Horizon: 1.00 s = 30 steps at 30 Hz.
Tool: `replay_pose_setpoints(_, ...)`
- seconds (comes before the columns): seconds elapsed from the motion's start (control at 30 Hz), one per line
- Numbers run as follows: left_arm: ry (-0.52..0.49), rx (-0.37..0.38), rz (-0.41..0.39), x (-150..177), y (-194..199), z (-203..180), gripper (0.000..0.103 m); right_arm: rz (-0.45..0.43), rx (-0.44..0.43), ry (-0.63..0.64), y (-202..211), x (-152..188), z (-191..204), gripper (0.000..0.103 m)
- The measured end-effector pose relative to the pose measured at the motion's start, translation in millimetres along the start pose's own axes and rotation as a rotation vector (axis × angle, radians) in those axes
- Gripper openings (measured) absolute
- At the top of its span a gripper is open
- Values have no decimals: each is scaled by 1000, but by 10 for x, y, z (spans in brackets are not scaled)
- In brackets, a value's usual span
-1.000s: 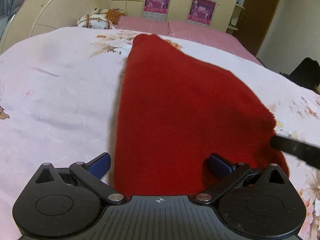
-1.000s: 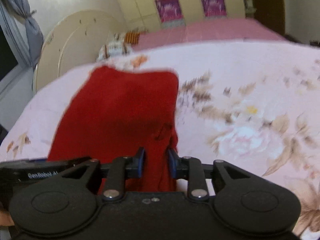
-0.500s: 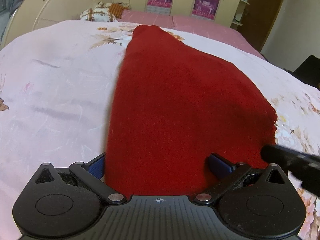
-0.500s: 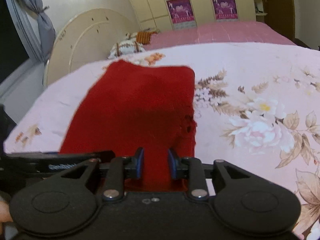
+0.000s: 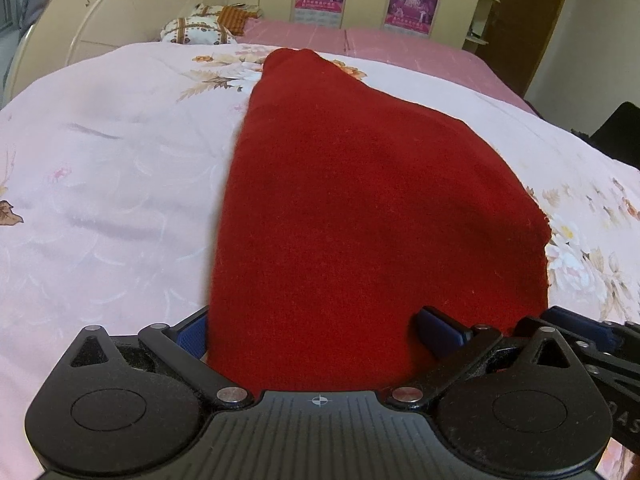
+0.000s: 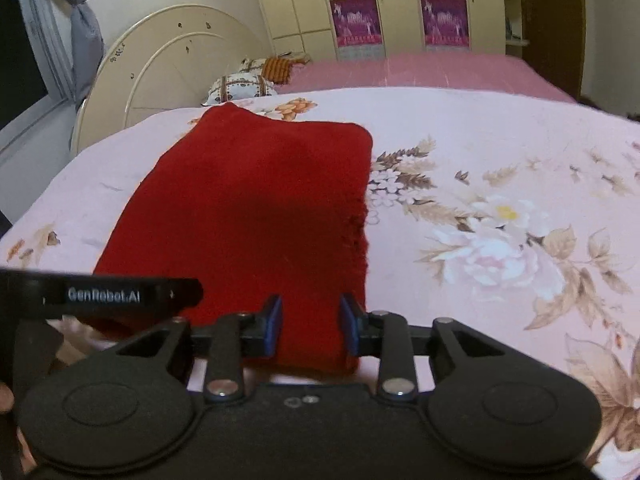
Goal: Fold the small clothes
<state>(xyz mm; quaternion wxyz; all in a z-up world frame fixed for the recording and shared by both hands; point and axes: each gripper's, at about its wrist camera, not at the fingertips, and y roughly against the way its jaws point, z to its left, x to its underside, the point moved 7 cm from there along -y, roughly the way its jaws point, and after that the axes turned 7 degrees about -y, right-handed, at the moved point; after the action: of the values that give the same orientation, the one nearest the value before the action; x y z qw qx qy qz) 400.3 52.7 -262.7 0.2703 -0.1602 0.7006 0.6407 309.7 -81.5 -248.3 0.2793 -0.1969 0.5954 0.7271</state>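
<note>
Cream wardrobes (image 6: 400,8) with purple posters, a round headboard (image 6: 168,68) and grey curtain (image 6: 84,40) behind the bed (image 6: 500,152)

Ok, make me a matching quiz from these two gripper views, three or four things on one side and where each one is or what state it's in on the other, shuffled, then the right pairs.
Things:
1. red cloth
2. patterned pillow
3. left gripper
4. right gripper

Places or states:
A. jaws wide apart, over the cloth's near edge
B. spread flat on the floral bedspread
C. by the round cream headboard
D. jaws opening, with the cloth's near right corner between them

Pairs: 1-B, 2-C, 3-A, 4-D
</note>
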Motion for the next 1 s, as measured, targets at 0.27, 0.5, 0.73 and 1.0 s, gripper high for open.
replay_pose_setpoints(0.27, 42, -26, 61, -9, -28, 17, 103, 25, 32, -42, 117, 54, -110, 36)
replay_pose_setpoints(0.5, -17, -38, 7, -3, 242, -32, 103, -47, -7, -82, 390, -22, -90, 37)
replay_pose_setpoints(0.73, -86, -38, -39, 59, 774, -63, 103, -78, -44, -91, 702, -17, 8, 40)
replay_pose_setpoints(1.0, -114, -46, -147, 252, 1609, 50, 103, -124, -69, -57, 1344, 126, 222, 46)
